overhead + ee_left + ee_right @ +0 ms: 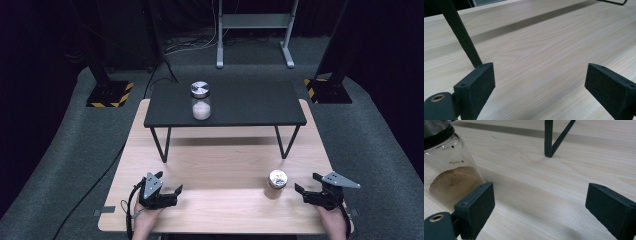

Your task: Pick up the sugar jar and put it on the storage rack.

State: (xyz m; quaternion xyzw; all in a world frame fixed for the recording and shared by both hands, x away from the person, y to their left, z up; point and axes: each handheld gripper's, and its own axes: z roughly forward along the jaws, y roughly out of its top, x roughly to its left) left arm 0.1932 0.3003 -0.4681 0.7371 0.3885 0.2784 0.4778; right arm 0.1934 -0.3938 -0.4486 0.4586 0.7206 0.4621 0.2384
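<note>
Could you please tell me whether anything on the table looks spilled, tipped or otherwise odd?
Nothing stands out. The jar of brown powder stands upright and lidded on the wooden table; the jar of white powder stands upright on the black shelf. No spills.

At lower right a clear glass jar point(277, 183) holds brown powder under a silvery lid, the other jar point(201, 101) (upper middle) holds white powder on a black shelf point(250, 107), above a pale wood-grain table point(225, 165), with black grippers.
</note>
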